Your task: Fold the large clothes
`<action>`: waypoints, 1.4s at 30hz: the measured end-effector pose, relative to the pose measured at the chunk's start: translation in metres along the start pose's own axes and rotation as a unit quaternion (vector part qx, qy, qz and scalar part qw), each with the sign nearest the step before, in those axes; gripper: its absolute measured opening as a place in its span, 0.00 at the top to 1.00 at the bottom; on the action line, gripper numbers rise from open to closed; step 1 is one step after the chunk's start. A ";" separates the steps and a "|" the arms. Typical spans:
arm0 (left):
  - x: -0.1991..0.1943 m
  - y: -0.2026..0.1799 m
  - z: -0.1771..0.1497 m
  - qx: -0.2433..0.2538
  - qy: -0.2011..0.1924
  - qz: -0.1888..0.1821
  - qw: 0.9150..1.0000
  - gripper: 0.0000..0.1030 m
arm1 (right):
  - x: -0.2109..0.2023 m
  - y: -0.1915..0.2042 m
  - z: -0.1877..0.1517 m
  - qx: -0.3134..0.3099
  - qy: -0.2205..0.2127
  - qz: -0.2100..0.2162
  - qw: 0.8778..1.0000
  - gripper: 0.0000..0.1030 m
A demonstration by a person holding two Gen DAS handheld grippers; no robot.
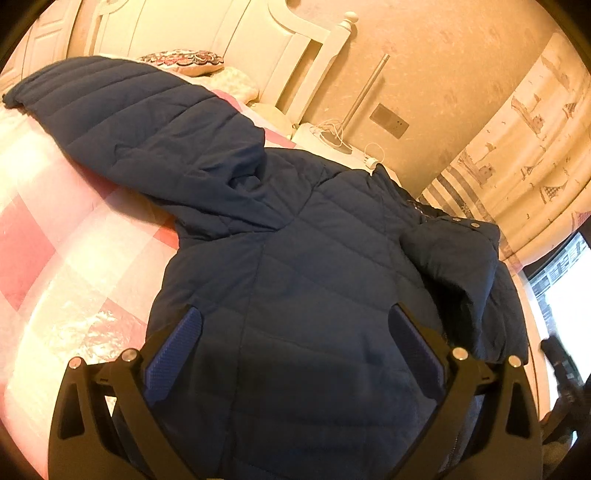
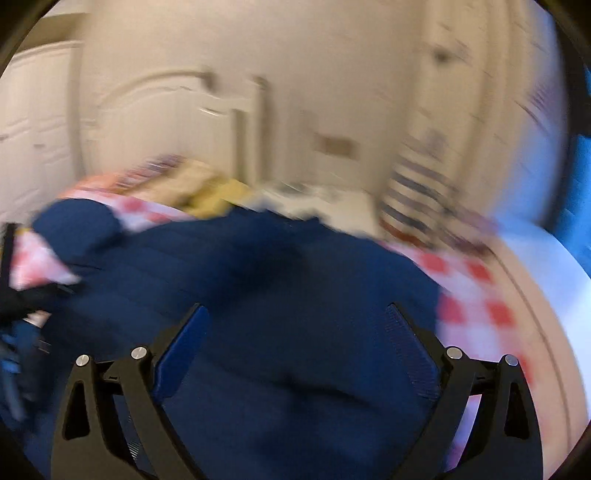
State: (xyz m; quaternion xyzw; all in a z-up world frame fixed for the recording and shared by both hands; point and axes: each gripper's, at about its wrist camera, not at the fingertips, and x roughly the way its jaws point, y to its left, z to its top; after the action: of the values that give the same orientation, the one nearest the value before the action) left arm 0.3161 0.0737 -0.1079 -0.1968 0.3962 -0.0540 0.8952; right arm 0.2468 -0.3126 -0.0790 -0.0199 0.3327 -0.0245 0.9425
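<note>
A navy quilted hooded jacket [image 1: 295, 266] lies spread on a bed with a pink and white checked cover [image 1: 62, 229]. One sleeve [image 1: 122, 118] stretches to the upper left. The hood [image 1: 454, 258] is folded at the right. My left gripper [image 1: 295, 325] is open above the jacket's body, holding nothing. In the blurred right wrist view the jacket [image 2: 258, 288] fills the middle, and my right gripper [image 2: 297, 321] is open above it. The other gripper [image 2: 22, 310] shows at the left edge.
A cream headboard [image 1: 240, 33] and patterned pillow [image 1: 184, 61] are at the far end. A white bedside table [image 1: 332, 144] with cables and a lamp pole stands beside it. A printed curtain [image 1: 517, 155] and bright window [image 1: 565, 288] are on the right.
</note>
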 end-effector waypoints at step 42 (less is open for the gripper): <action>-0.008 -0.106 -0.008 0.074 -0.075 0.041 0.994 0.08 | 0.046 -0.045 -0.043 0.098 0.065 0.017 0.993 0.10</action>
State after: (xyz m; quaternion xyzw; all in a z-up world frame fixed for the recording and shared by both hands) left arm 0.3110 -0.0237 -0.0658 -0.1175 0.3302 -0.0317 0.9360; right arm 0.2535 -0.3611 -0.1387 0.0798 0.3895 -0.0417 0.9166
